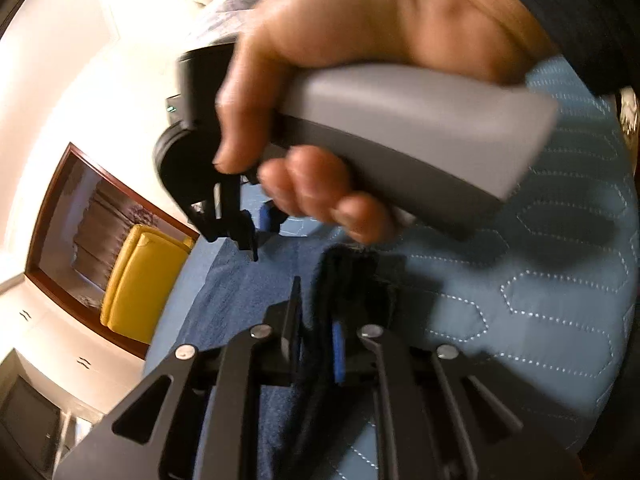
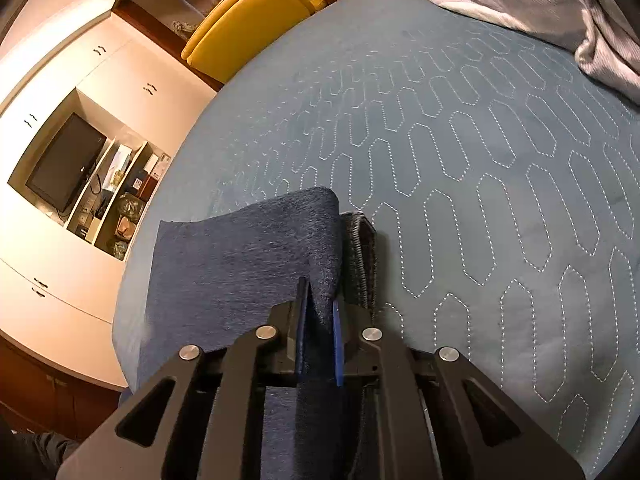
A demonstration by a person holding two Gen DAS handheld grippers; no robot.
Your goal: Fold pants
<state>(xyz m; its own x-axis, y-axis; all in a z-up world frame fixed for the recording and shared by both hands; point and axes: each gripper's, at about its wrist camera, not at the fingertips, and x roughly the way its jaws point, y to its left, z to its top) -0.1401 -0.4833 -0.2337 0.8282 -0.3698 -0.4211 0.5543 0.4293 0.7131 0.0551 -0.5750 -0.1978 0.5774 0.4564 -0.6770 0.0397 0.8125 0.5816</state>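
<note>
The pants (image 2: 240,252) are dark blue textured fabric lying on a light blue quilted bedspread (image 2: 460,160). My right gripper (image 2: 319,320) is shut on a raised fold of the pants, with a seamed hem edge (image 2: 360,256) just to its right. My left gripper (image 1: 316,320) is shut on a dark bunched edge of the pants (image 1: 240,300). In the left wrist view the right gripper (image 1: 256,232) and the hand holding its grey handle (image 1: 420,132) fill the upper frame, close in front of my left gripper.
A grey star-print blanket (image 2: 540,4) lies at the bed's far right. A yellow armchair (image 2: 248,12) stands beyond the bed. White cabinets with a television (image 2: 64,164) and cluttered shelves line the left wall.
</note>
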